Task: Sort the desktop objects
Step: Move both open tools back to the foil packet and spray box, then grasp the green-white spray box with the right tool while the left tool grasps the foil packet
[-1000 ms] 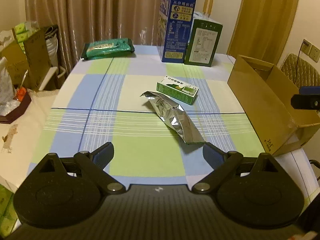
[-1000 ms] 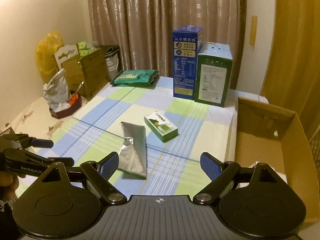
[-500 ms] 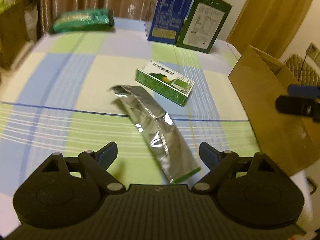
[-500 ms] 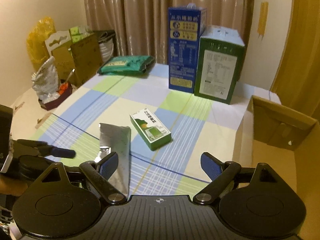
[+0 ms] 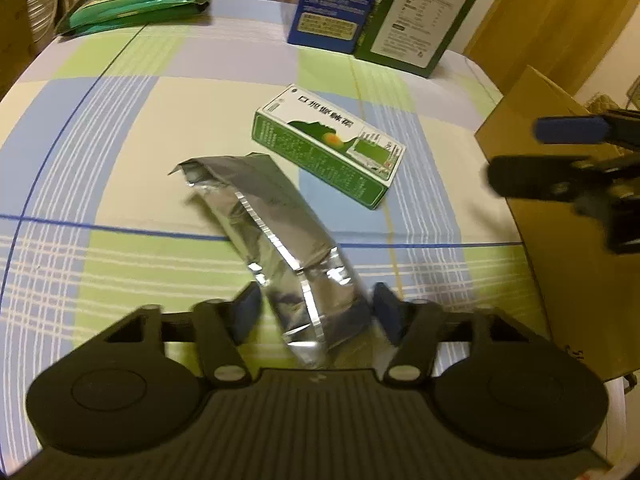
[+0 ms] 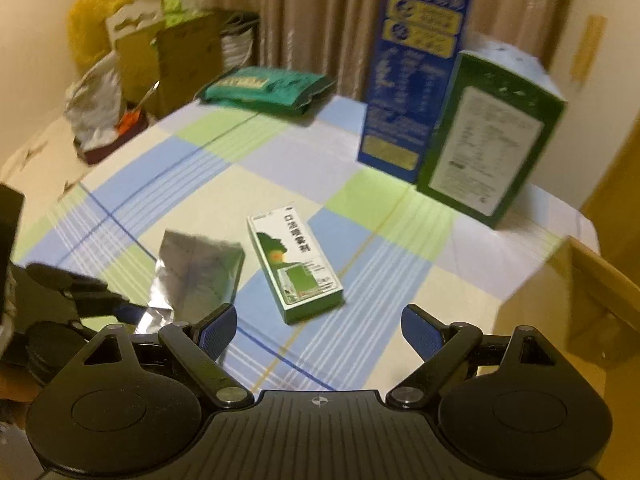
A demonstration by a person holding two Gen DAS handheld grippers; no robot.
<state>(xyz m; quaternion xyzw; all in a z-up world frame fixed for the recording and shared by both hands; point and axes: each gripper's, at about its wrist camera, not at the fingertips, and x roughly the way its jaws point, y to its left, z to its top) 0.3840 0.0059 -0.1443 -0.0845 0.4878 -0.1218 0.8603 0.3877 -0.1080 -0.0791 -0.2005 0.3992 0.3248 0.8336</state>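
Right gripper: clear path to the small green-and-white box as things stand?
Probably yes. The right gripper is open, with the small green-and-white box lying flat just ahead of its fingertips. Nothing lies between; the foil pouch sits off to the side.

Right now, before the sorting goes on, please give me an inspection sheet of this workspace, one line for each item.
Surface: table under a checked blue, green and cream cloth.
Job's things: silver foil pouch lying flat; small green and white box beside it, apart; open cardboard box at the table's right edge.
Clutter: tall blue carton and green carton standing side by side; green packet at the far corner.
Grippers: left gripper closing, pouch's near end between its fingers; right gripper open, empty, short of the small box.
Cables: nothing seen.
Surroundings: curtains; bags and boxes left of the table.
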